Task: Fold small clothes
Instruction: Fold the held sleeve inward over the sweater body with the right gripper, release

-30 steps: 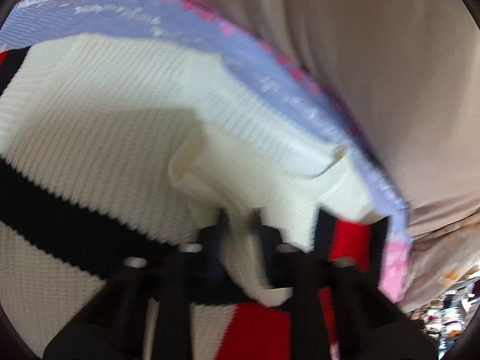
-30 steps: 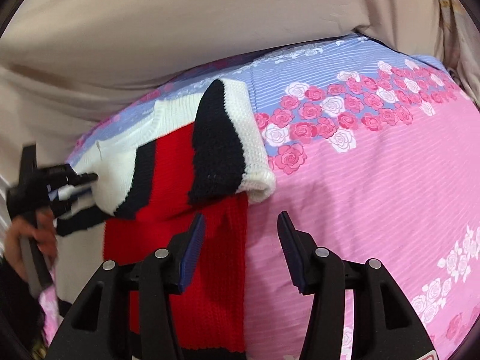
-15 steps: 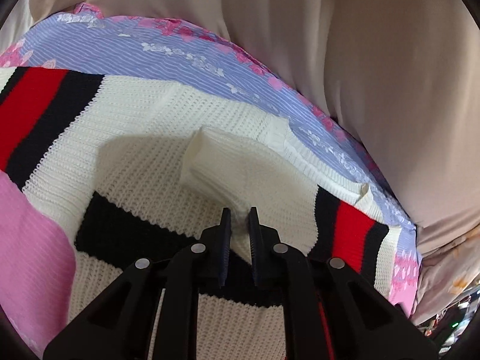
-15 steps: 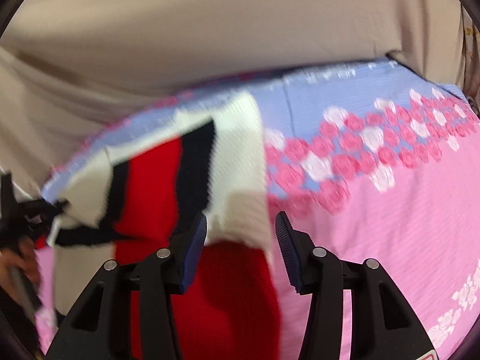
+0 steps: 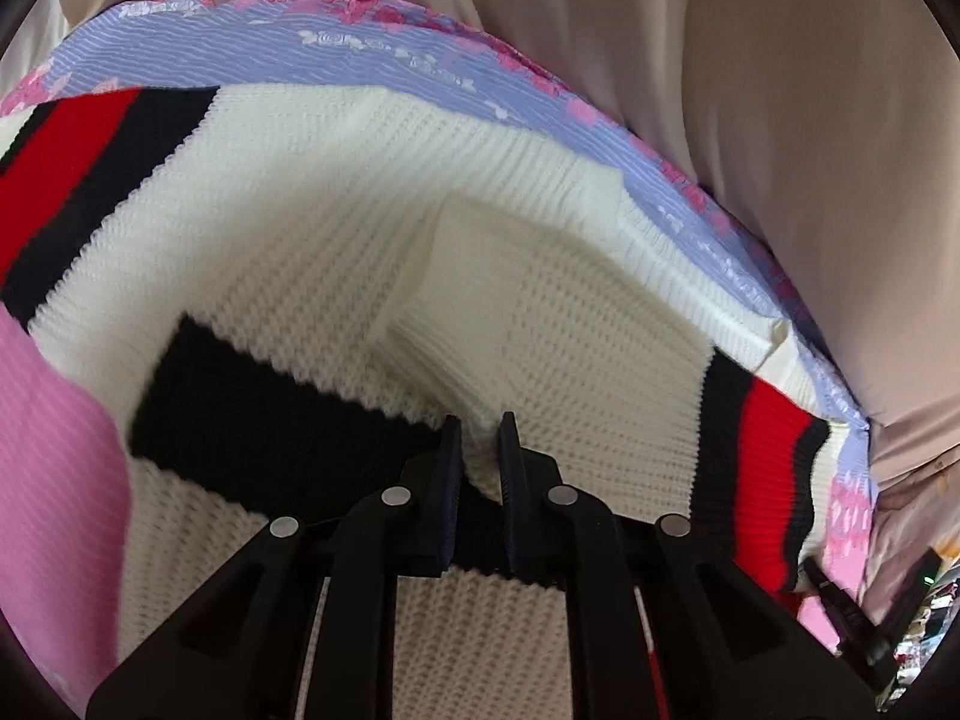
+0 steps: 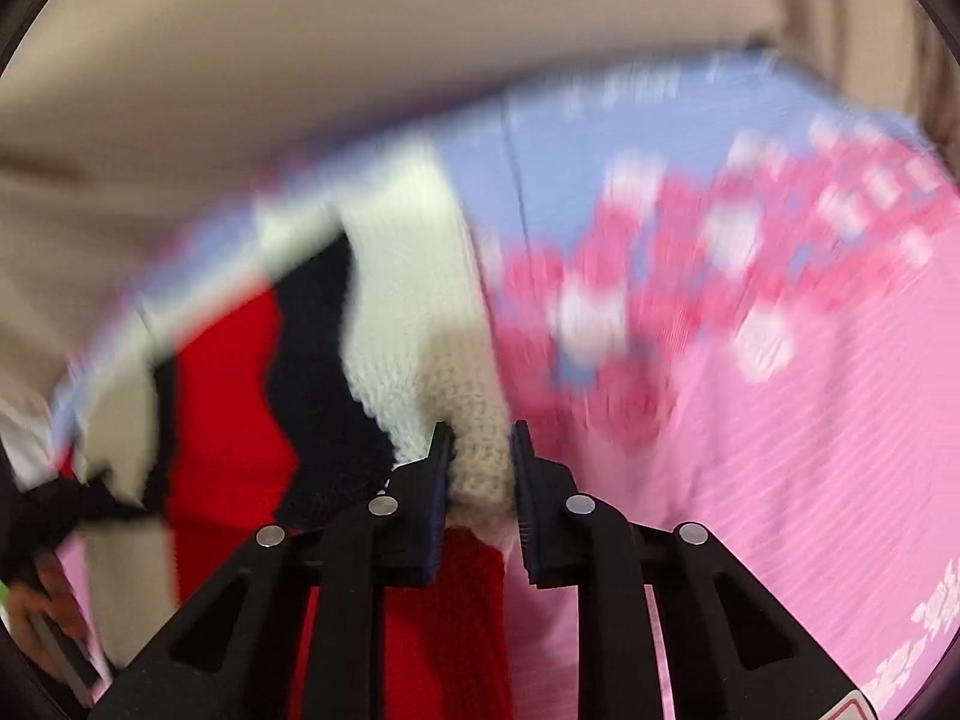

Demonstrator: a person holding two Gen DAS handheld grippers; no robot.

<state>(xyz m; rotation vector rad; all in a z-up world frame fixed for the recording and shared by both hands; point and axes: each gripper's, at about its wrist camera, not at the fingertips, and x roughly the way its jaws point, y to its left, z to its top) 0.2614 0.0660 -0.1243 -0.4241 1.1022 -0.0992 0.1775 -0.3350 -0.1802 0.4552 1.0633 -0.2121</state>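
On the floral bedsheet (image 6: 810,450), both tongs, left gripper (image 5: 480,447) and right gripper (image 6: 480,456), pinched thin folds of the striped sweater (image 5: 336,252), which risked slipping free mid-fold.

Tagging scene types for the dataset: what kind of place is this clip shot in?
Probably a bedroom, with folding done on a bed. The white knit sweater with red and black stripes lies on a pink and lavender rose-print bedsheet, with draped beige fabric behind it, perhaps a curtain.

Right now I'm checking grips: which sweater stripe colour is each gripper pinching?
Both pinch white knit: the left gripper a white sleeve fold, the right gripper the white cuff, beside black and red stripes.
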